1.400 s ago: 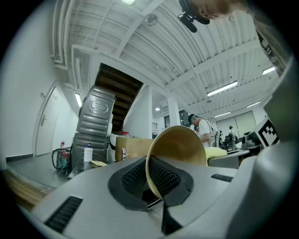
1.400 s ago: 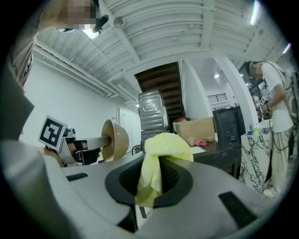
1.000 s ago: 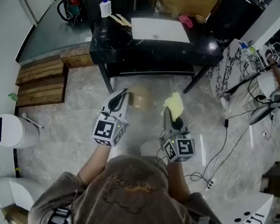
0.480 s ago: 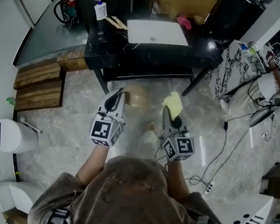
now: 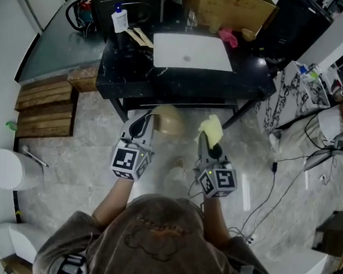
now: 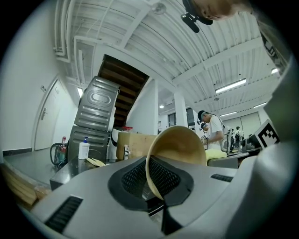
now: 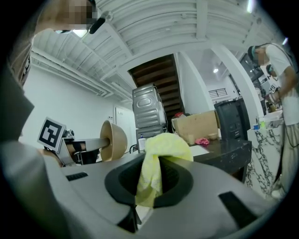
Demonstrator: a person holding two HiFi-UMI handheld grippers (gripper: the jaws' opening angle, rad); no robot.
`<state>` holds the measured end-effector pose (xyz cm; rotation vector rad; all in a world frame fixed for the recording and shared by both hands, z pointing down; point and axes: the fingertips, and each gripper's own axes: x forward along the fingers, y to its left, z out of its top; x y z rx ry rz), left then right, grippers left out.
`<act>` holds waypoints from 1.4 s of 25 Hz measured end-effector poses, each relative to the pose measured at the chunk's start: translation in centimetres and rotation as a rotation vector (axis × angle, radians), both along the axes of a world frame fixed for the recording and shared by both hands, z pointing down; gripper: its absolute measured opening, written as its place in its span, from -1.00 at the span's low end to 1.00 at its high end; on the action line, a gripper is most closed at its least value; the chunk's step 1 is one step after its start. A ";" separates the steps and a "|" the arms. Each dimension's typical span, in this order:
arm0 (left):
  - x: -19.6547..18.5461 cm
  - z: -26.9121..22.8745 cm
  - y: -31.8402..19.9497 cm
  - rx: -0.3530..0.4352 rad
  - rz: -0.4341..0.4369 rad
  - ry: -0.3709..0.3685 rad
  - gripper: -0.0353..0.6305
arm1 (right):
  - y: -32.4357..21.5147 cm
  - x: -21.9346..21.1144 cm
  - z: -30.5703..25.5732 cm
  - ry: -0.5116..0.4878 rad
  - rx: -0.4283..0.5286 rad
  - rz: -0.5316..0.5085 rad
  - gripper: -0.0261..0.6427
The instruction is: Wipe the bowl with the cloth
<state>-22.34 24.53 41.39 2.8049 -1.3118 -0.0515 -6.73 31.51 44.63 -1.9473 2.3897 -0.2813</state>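
The black table point(image 5: 253, 72) lies lower in the frame than before, its front edge nearer the tan bowl point(image 5: 168, 120) and yellow cloth point(image 5: 212, 129).

I count two tools, the left tool point(image 5: 151, 119) and the right tool point(image 5: 205, 137), plus one bowl point(image 5: 171, 120) and one yellow cloth point(image 5: 213, 128). On the black surface point(image 5: 187, 84) I count one white board point(image 5: 192, 51), one bottle point(image 5: 119, 19) and one pink item point(image 5: 228, 37). One cardboard box point(image 5: 229, 8) is at the surface's far edge.

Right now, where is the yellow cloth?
In the head view the yellow cloth is pinched in the right gripper, held in the air beside the bowl to its left, in front of the black table.
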 end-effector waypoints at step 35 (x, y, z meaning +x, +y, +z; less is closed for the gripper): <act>11.5 -2.5 -21.1 0.001 -0.163 -0.040 -0.84 | -22.8 11.2 0.1 -0.046 -0.043 -0.228 -0.86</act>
